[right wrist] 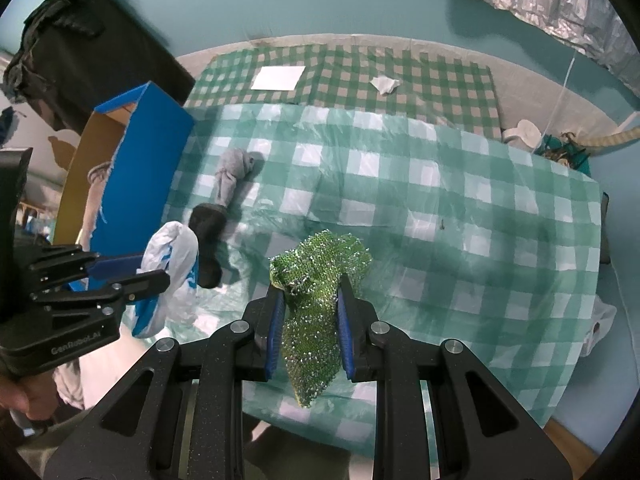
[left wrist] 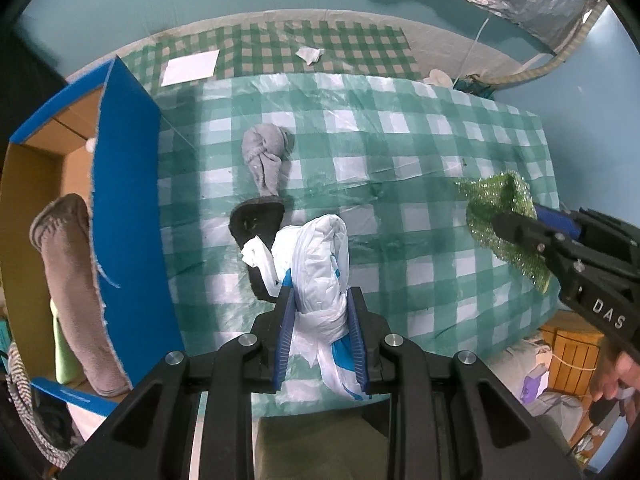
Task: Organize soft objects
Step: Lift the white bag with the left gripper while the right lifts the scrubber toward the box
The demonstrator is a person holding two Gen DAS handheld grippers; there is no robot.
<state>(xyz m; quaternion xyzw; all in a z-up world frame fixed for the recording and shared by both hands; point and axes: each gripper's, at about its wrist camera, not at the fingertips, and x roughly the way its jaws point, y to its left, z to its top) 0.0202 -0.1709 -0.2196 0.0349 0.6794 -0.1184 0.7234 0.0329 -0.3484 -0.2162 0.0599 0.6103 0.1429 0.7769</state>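
Soft objects in transit: a crumpled white-and-blue plastic bag (left wrist: 320, 268), light, limp and slippery, is pinched at its knotted waist by the left gripper (left wrist: 320, 340) fingers, long axis toward 12 o'clock above the green-checked bench (left wrist: 400, 152). A springy green sequinned mesh scrubber (right wrist: 316, 300), pinched mid-length by the right gripper (right wrist: 310, 332) fingers, runs 12 to 6 o'clock. At 9 o'clock stands the open blue cardboard box (left wrist: 128, 184); a knotted grey sock (left wrist: 266, 156) and dark sock (left wrist: 256, 224) lie at 11 o'clock.

A table under a green-and-white checked cloth (left wrist: 420, 152) carries a knotted grey sock (left wrist: 266, 158) and a dark sock (left wrist: 256, 224) near its left edge, beside a blue cardboard box (left wrist: 128, 184).
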